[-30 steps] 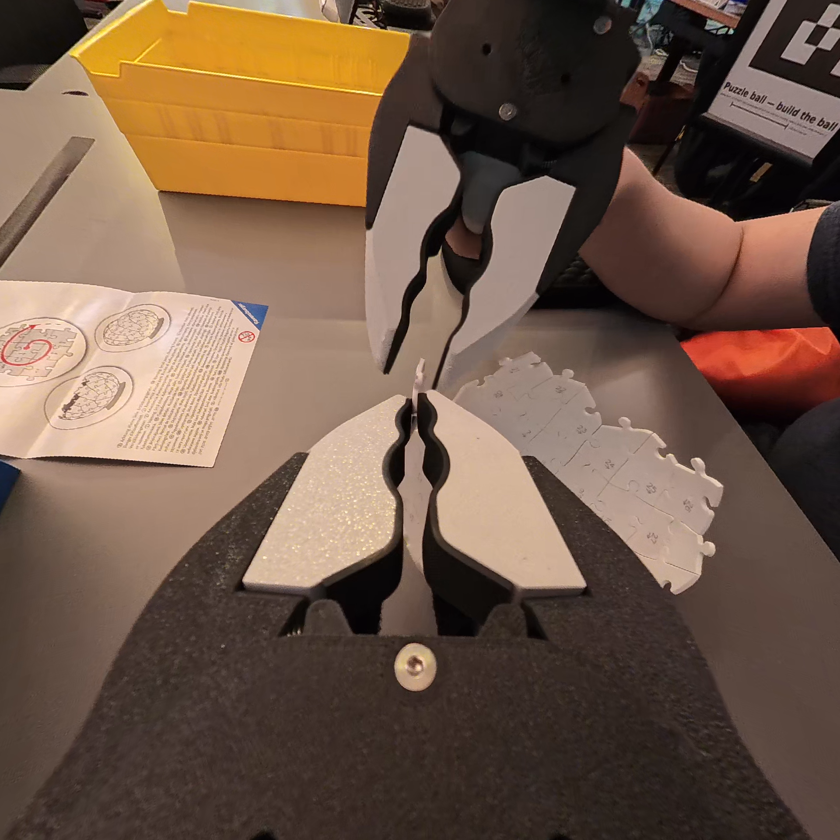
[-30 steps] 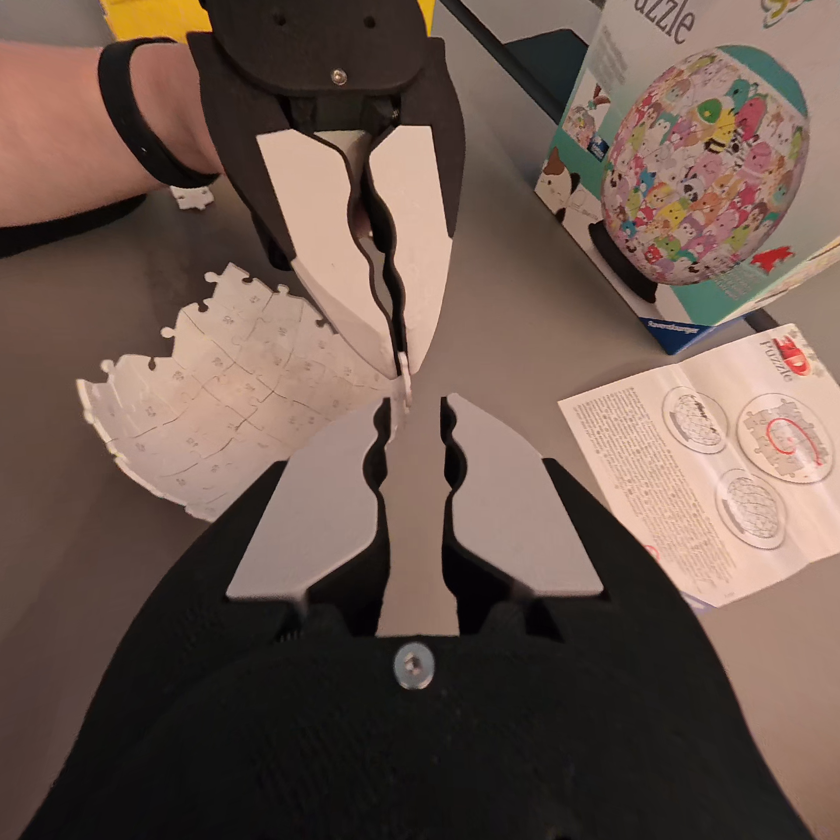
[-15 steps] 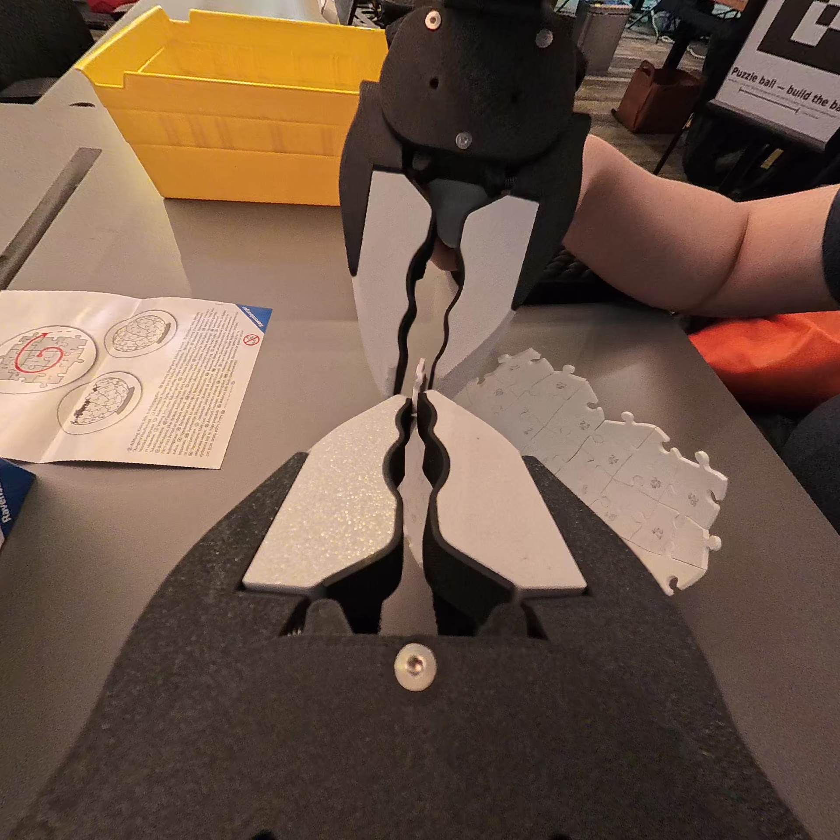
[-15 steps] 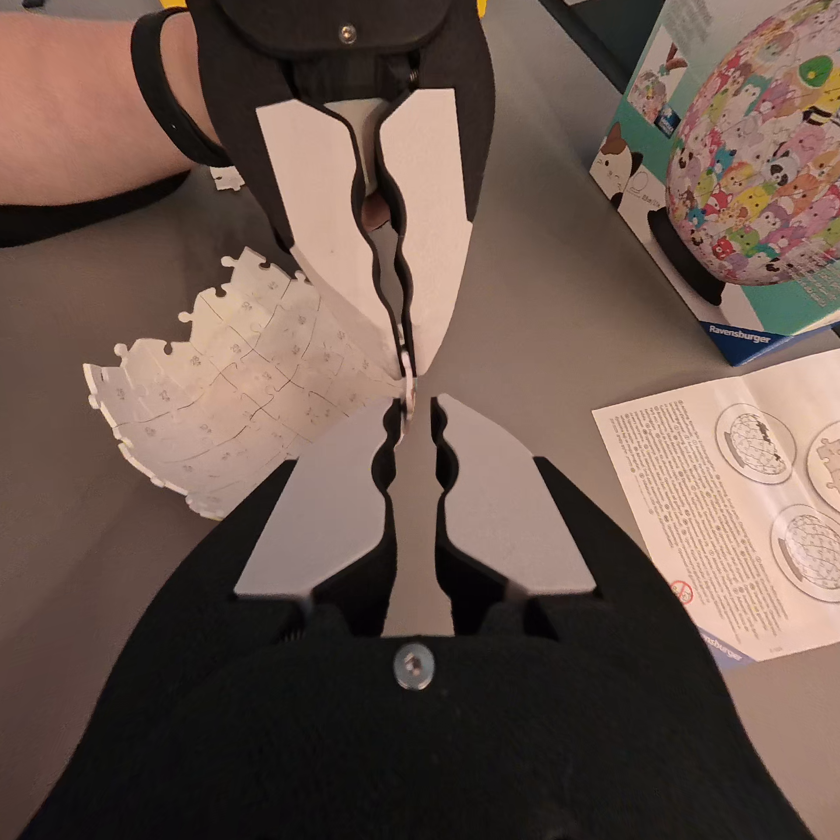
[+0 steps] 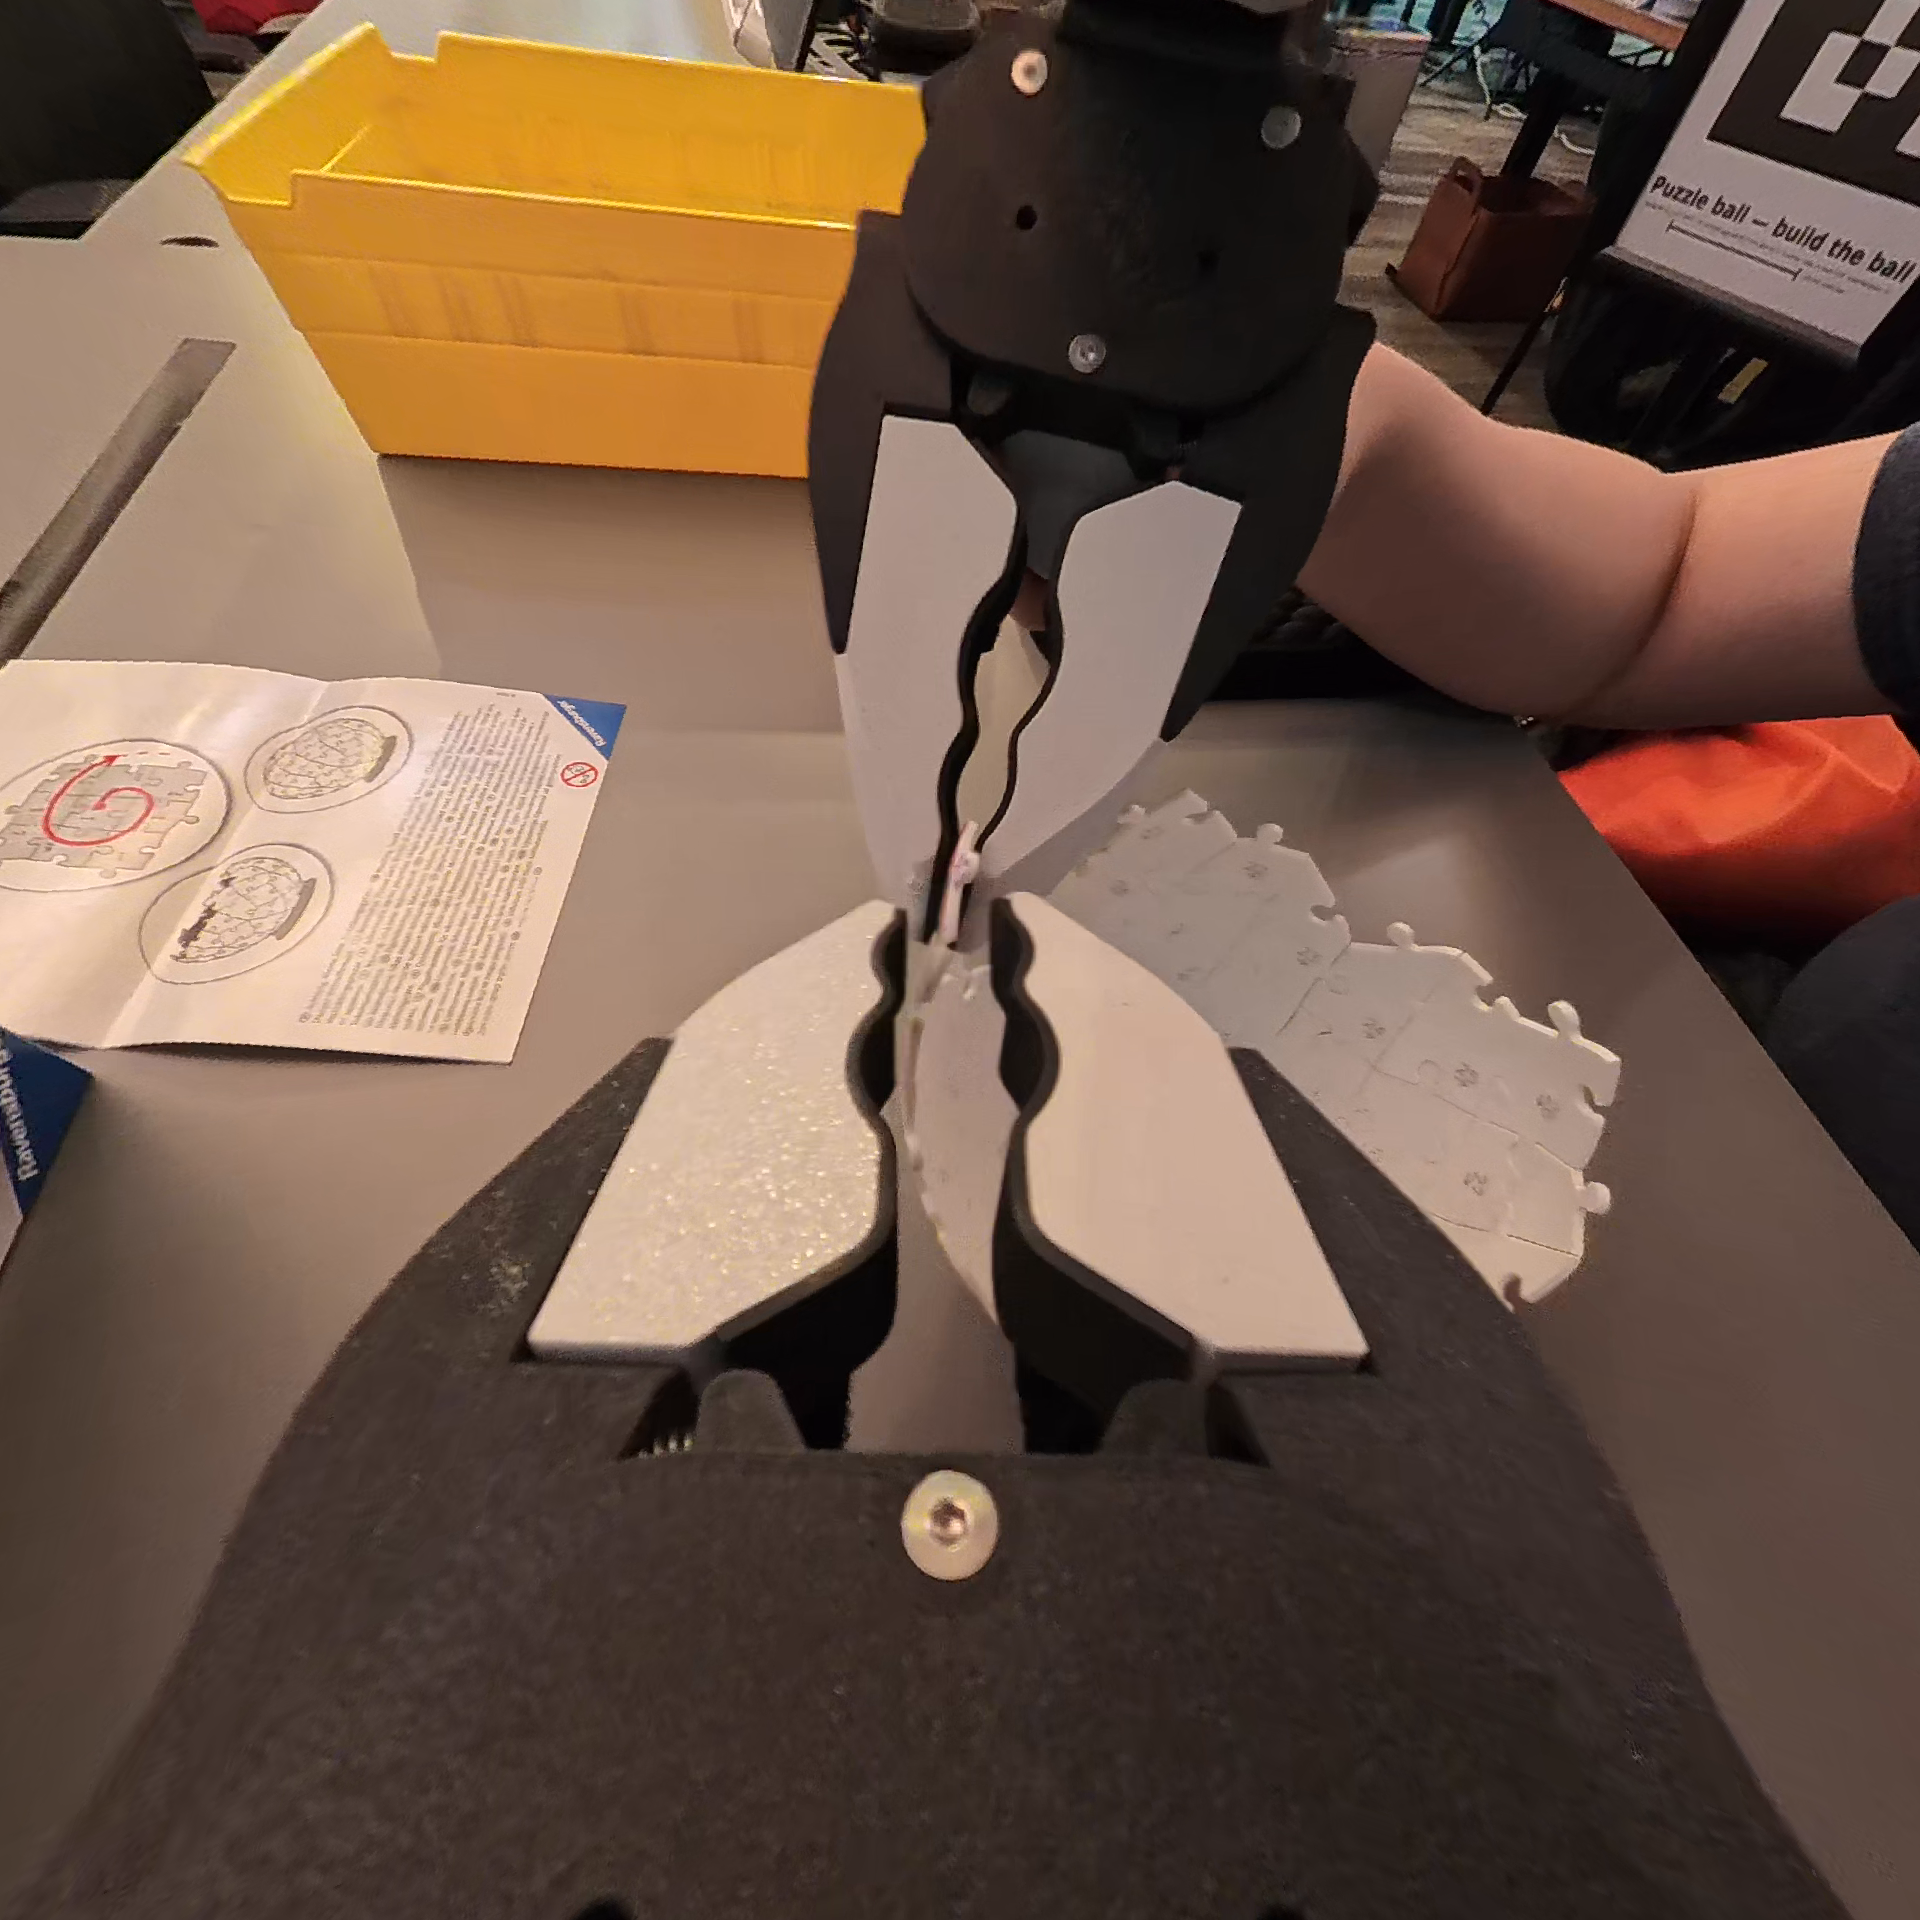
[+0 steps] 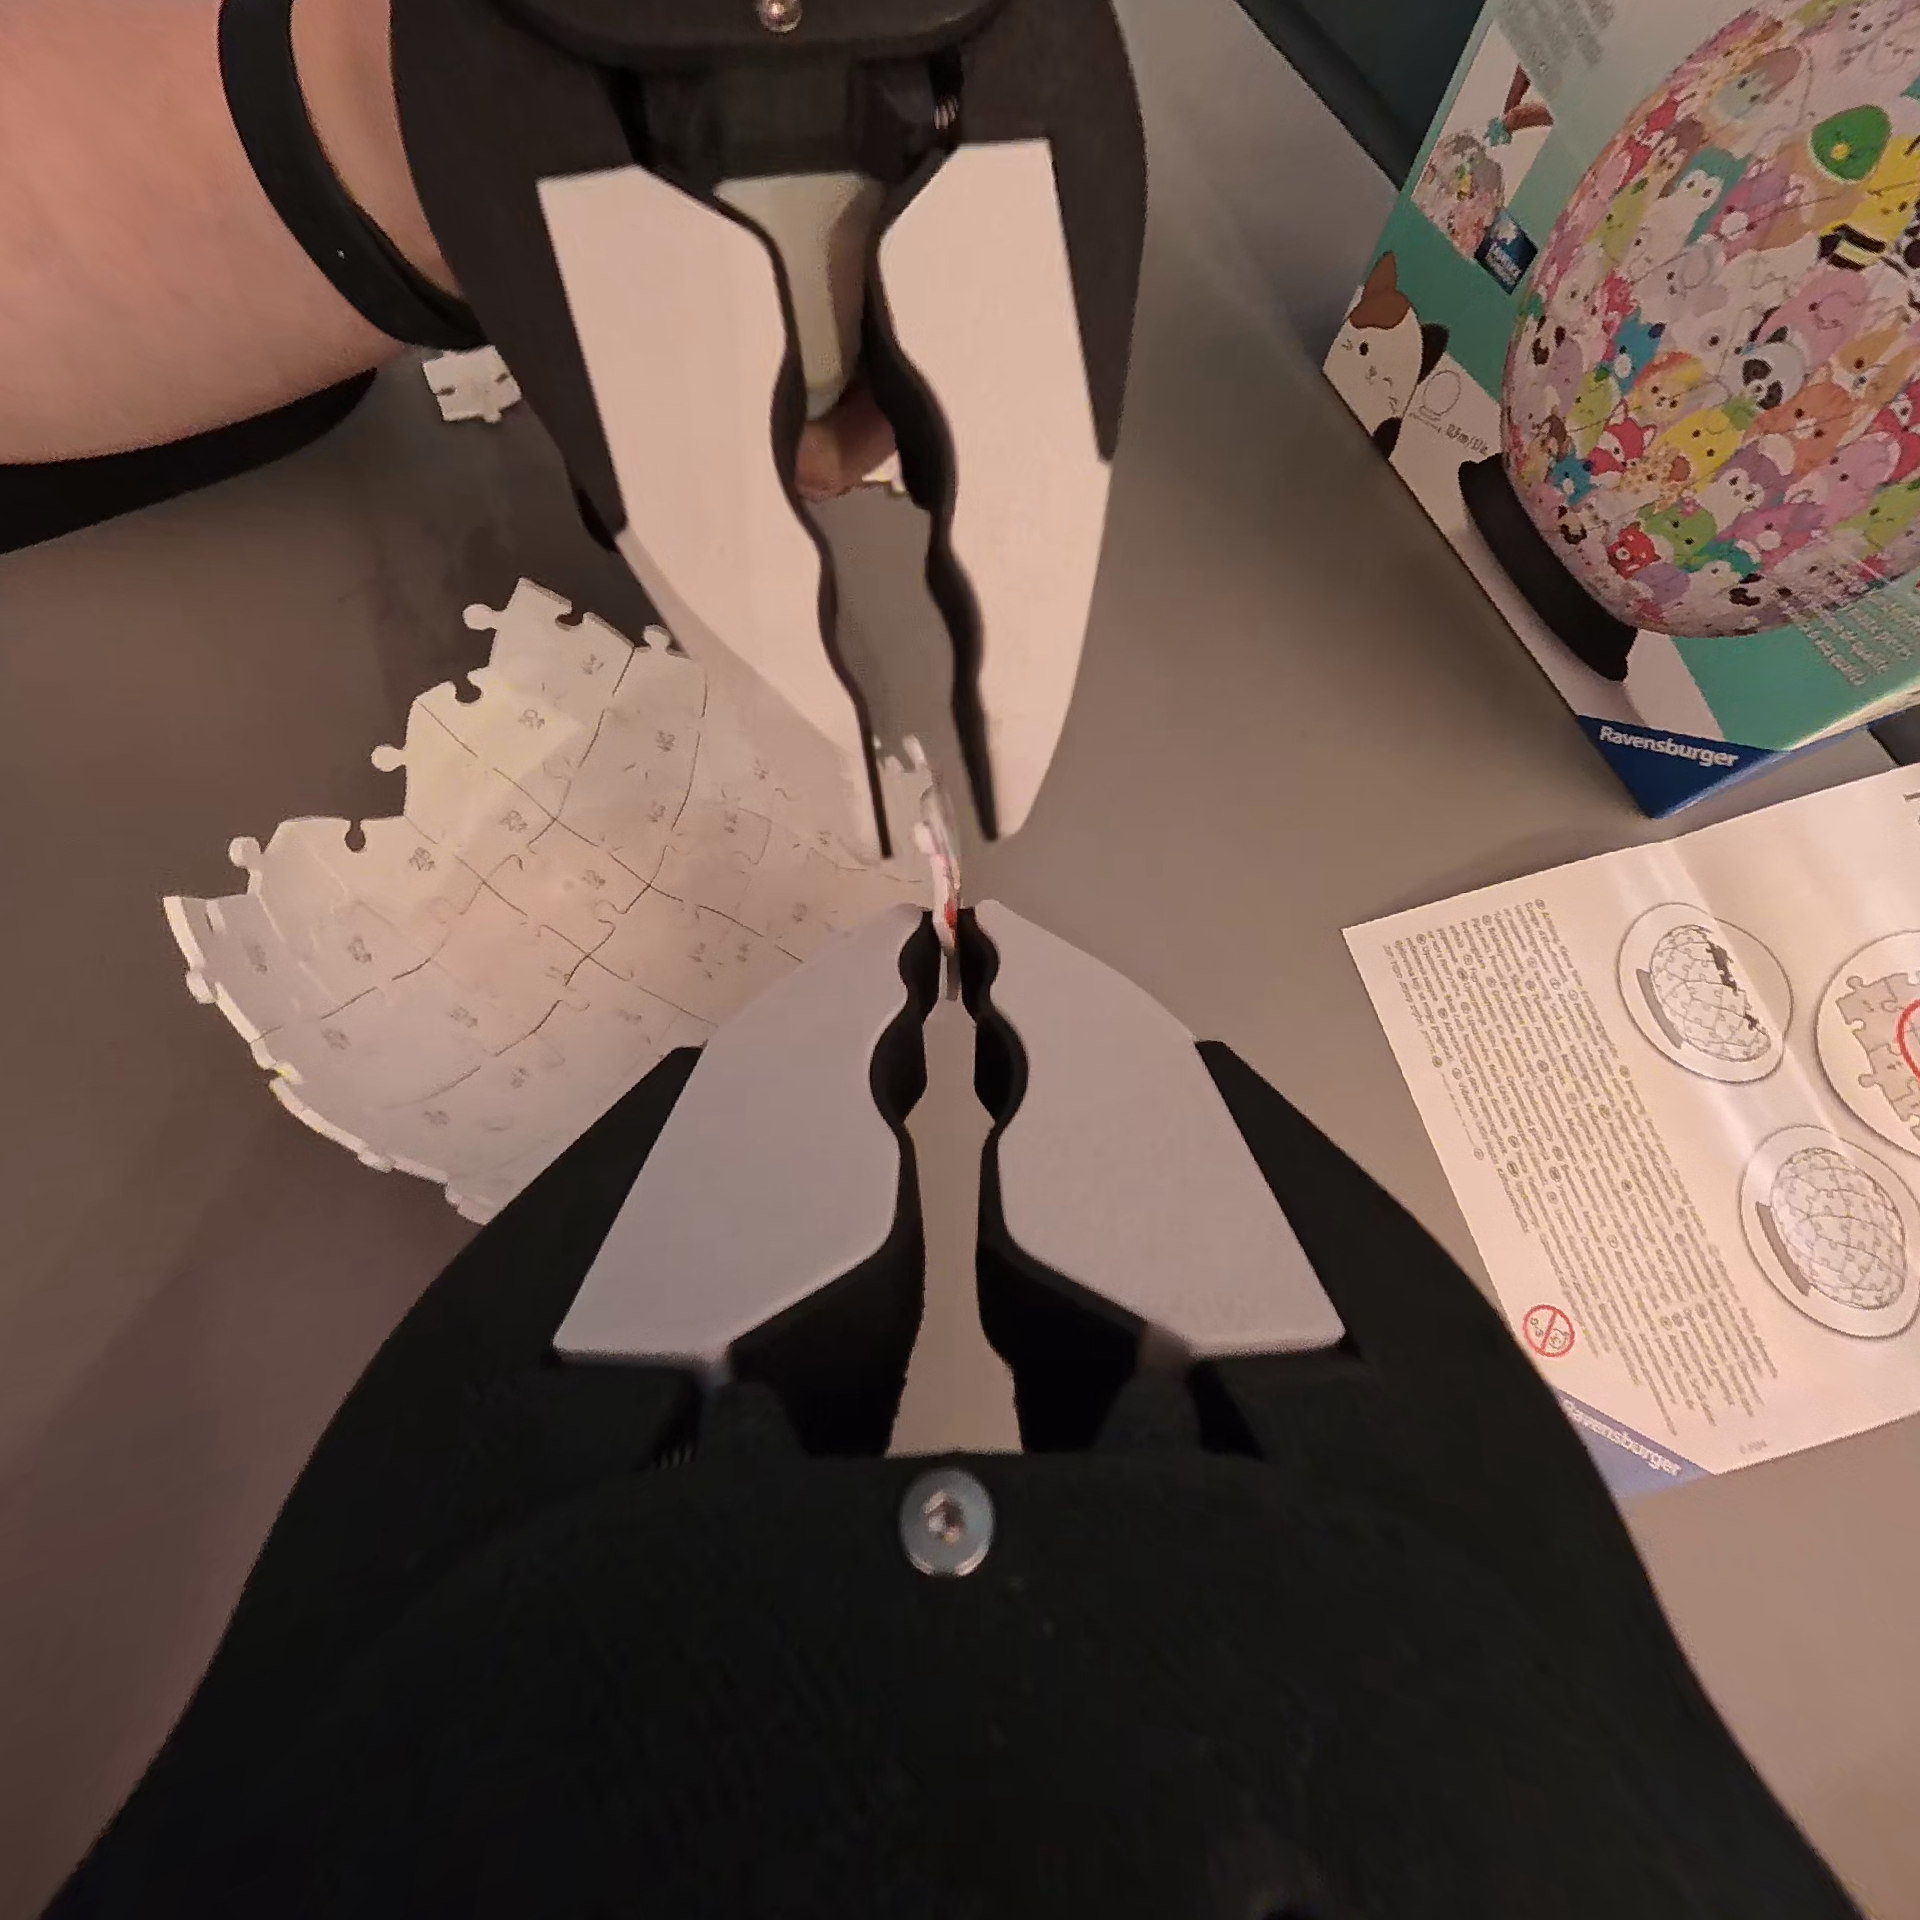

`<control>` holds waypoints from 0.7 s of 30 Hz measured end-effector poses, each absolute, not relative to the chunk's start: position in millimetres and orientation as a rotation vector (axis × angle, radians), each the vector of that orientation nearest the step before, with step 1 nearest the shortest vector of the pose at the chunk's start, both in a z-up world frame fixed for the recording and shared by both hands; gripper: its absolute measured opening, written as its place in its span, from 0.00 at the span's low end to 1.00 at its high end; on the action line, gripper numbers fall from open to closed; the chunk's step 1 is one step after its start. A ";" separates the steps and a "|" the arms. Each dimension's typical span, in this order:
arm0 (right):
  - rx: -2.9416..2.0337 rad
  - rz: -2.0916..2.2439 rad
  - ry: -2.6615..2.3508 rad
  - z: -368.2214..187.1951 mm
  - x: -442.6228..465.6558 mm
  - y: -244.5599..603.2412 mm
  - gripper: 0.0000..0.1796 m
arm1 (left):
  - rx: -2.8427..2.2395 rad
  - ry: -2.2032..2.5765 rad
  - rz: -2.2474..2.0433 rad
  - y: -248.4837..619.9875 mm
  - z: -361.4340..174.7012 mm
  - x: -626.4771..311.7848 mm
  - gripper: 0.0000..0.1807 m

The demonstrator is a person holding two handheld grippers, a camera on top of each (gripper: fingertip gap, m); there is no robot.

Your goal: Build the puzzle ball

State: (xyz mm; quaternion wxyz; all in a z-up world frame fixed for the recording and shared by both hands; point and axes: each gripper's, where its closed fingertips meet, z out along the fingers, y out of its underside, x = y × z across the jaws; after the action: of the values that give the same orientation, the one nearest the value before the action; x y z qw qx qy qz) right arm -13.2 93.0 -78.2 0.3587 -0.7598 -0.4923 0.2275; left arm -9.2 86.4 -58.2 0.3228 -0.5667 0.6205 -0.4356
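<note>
Puzzle piece (image 6: 943, 914) | right gripper (image 6: 943, 940) pinching | left gripper (image 5: 943, 925) apparently parted

In the left wrist view we see bare grey tabletop (image 5: 582, 561) open at centre left. A yellow plastic bin (image 5: 540, 291) blocks the upper left, a folded white instruction leaflet (image 5: 301, 852) the left edge, and a curved white puzzle shell (image 5: 1382, 1049) the right.

A curved white shell of joined puzzle pieces (image 6: 499, 914) lies inner side up, its narrow end raised
</note>
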 end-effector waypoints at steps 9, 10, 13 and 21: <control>-1.990 0.596 -1.243 -78.3 -13.3 93.2 0.02 | -1.498 1.617 -1.088 94.4 -55.5 -14.9 0.09; -1.993 0.593 -1.240 -78.4 -13.1 93.4 0.02 | -1.500 1.631 -1.071 93.4 -57.7 -14.0 0.09; -1.996 0.590 -1.235 -78.4 -13.1 93.3 0.02 | -1.493 1.661 -1.025 91.4 -62.7 -11.3 0.09; -2.004 0.592 -1.208 -78.5 -13.0 95.7 0.02 | -1.410 1.705 -0.913 90.0 -65.1 -9.6 0.02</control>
State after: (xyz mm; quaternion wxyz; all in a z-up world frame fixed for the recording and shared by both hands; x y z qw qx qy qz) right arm -13.0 95.7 -78.5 0.3560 -0.7759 -0.4676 0.2294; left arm -9.6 90.0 -65.1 0.3655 -0.5484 0.6629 -0.3552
